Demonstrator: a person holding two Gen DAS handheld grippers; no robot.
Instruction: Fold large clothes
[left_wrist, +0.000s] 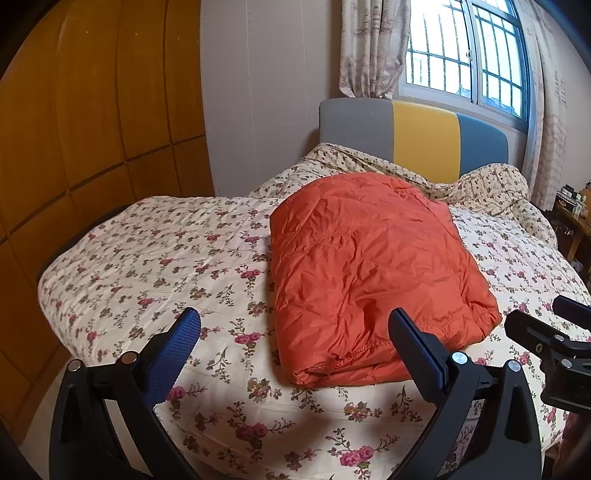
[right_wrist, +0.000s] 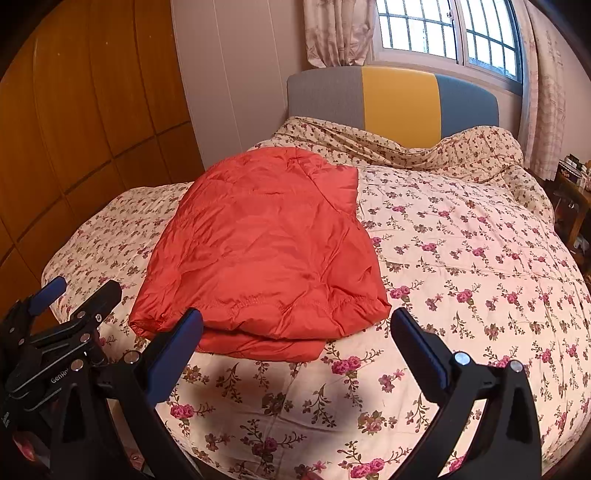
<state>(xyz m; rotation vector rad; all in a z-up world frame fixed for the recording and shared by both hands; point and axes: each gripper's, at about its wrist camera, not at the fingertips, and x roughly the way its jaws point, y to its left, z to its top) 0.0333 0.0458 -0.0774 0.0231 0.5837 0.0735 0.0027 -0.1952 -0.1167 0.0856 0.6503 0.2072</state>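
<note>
1. At the far left of both views stands a wooden wardrobe, and a bed fills the middle, covered by a cream quilt with a pink rose print.
2. The left claw hovers low over the near edge of the bed. Its blue-padded fingers are spread wide and grip nothing.
3. An orange down jacket lies on the quilt, already folded into a puffy, roughly rectangular bundle. Its long axis runs away from the claws, from the near edge of the bed toward the headboard.
4. From the left claw, the jacket sits ahead and to the right. Its stitched near hem is just beyond the claw's right finger.
5. The right claw is also released and empty, with its fingers wide apart.
6. From the right claw, the jacket sits ahead and to the left. Its near hem is just past the claw's left finger.
7. The bundle therefore lies between the two claws. Both seem about equally near its near hem, and neither touches it.
8. At the far right, a curtained window and a cluttered side table border the bed.
</note>
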